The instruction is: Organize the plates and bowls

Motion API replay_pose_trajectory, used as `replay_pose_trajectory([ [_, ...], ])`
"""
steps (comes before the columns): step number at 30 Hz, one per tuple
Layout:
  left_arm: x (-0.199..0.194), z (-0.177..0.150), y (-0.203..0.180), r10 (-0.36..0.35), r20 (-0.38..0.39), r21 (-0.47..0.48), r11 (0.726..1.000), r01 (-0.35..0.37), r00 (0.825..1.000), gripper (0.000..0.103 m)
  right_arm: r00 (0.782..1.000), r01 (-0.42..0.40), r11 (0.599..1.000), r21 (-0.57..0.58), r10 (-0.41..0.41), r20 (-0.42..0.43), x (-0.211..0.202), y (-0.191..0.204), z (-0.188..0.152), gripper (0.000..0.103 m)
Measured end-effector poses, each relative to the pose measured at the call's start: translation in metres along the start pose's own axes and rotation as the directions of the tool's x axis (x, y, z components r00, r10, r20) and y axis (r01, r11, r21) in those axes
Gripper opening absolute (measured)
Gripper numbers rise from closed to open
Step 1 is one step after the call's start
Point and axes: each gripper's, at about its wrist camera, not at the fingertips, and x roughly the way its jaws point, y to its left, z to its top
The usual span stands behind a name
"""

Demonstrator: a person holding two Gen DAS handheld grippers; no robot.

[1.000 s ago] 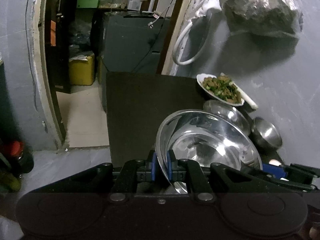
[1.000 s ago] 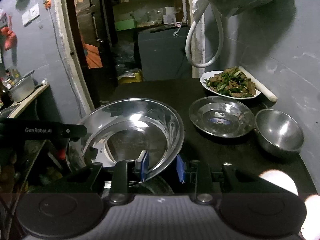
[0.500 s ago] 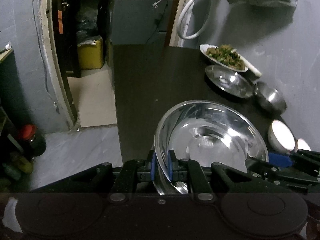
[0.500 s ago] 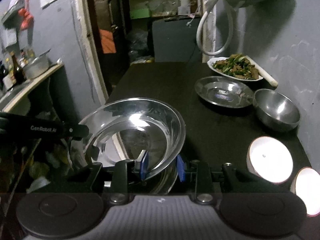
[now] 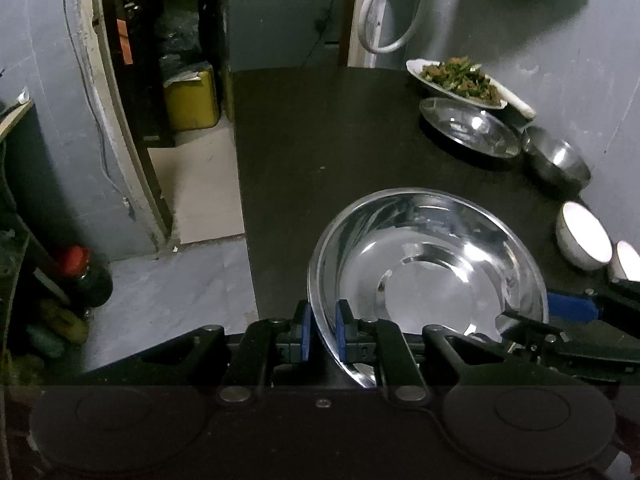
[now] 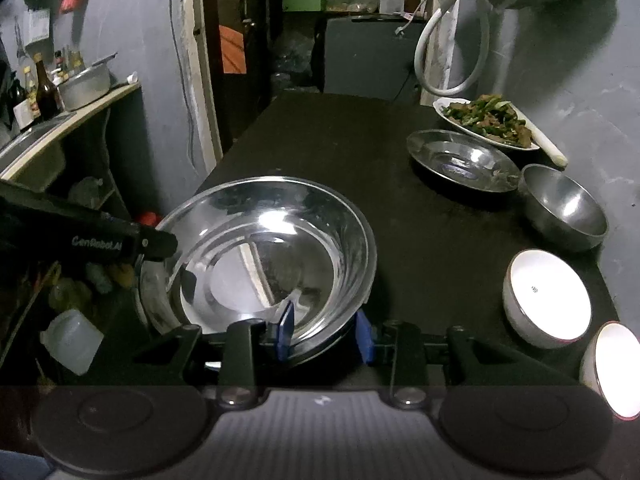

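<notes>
A large steel basin point(image 5: 428, 272) is held at the near edge of a dark table point(image 5: 320, 140), gripped on two sides of its rim. The left gripper point(image 5: 322, 330) is nearly closed, its blue pads pinched on the rim at about seven o'clock of the basin in the left wrist view. The right gripper point(image 6: 324, 334) straddles the rim at about six o'clock in its own view; its jaws are opening, the outer pad already stands clear of the metal, and the rim remains between them. Compared with a second ago, the basin has been brought lower and closer to the tabletop, and more of the table is now seen beyond it. This is judged to mean that the basin is being set down and the right-hand hold is being let go, while the left-hand hold is kept. Outward along the wall, from about one to three o'clock, a row of dishes is seen: a white plate of green vegetables point(image 6: 486, 120) farthest, then a shallow steel plate point(image 6: 460, 160), a small steel bowl point(image 6: 564, 208), and two white bowls point(image 6: 546, 298) nearest. These are judged to remain to be stacked or grouped. A doorway is seen at eleven o'clock.
</notes>
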Motion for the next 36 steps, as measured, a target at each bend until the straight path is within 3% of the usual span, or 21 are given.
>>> replay_pose_trajectory([
  [5, 0.002, -0.002, -0.004, 0.02, -0.012, 0.036, 0.999, -0.02, 1.0, 0.015, 1.0, 0.003, 1.0, -0.009, -0.003, 0.001, 0.0, 0.004, -0.001, 0.043],
  [11, 0.0, -0.003, 0.0, 0.01, -0.015, 0.015, 1.0, -0.01, 1.0, 0.018, 1.0, 0.001, 1.0, -0.017, -0.001, 0.003, 0.001, 0.006, -0.003, 0.049],
  [15, -0.003, -0.002, 0.001, 0.006, -0.01, -0.005, 1.0, -0.007, 1.0, 0.037, 1.0, -0.009, 1.0, -0.008, 0.009, -0.005, 0.001, 0.006, -0.004, 0.055],
  [17, -0.006, -0.001, 0.003, 0.001, -0.003, -0.015, 1.0, -0.001, 1.0, 0.046, 1.0, -0.01, 1.0, -0.012, 0.01, 0.012, -0.002, 0.008, -0.005, 0.066],
  [24, -0.022, 0.013, 0.009, -0.02, 0.062, -0.06, 0.998, 0.024, 0.998, 0.088, 0.998, -0.007, 1.0, 0.027, 0.006, 0.06, -0.014, 0.004, -0.001, 0.088],
  [28, -0.025, 0.031, 0.012, -0.018, 0.089, -0.084, 0.996, 0.026, 0.996, 0.099, 0.995, -0.001, 0.996, 0.092, -0.009, 0.103, -0.023, -0.007, 0.005, 0.1],
  [36, -0.01, 0.084, 0.014, -0.017, 0.116, -0.056, 0.998, 0.024, 0.993, 0.102, 0.988, 0.027, 0.981, 0.194, -0.056, 0.146, -0.025, -0.033, 0.027, 0.103],
])
